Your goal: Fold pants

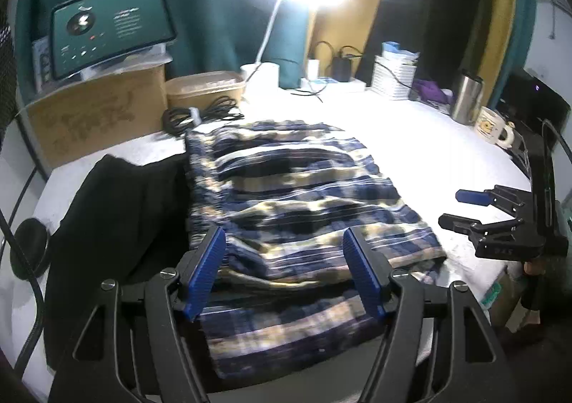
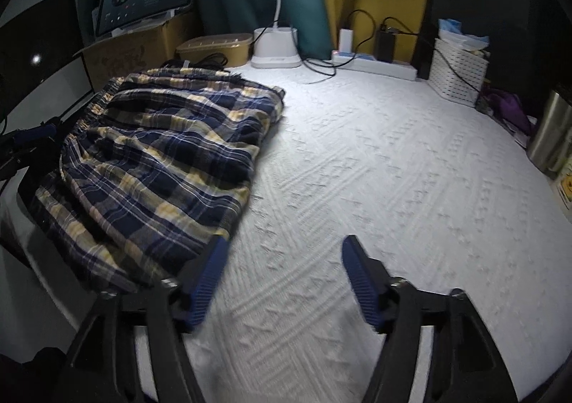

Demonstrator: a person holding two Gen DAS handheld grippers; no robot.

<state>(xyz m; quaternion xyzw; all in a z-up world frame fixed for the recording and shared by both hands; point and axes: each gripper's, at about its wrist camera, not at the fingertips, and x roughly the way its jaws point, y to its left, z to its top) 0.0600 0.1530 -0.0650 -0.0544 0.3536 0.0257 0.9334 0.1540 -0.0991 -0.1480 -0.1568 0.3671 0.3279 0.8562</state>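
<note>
One pair of plaid pants (image 1: 286, 195) lay folded on the white surface (image 2: 393, 170) (beside one black garment (image 1: 118, 217)). Both tongs, left (image 1: 284, 242) and right (image 2: 282, 249), gaped empty.

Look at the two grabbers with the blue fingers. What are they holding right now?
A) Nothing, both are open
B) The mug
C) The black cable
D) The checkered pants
A: the left gripper hangs open above the plaid pants, with no cloth pinched, and the right gripper is open over the bare white tablecloth.
</note>
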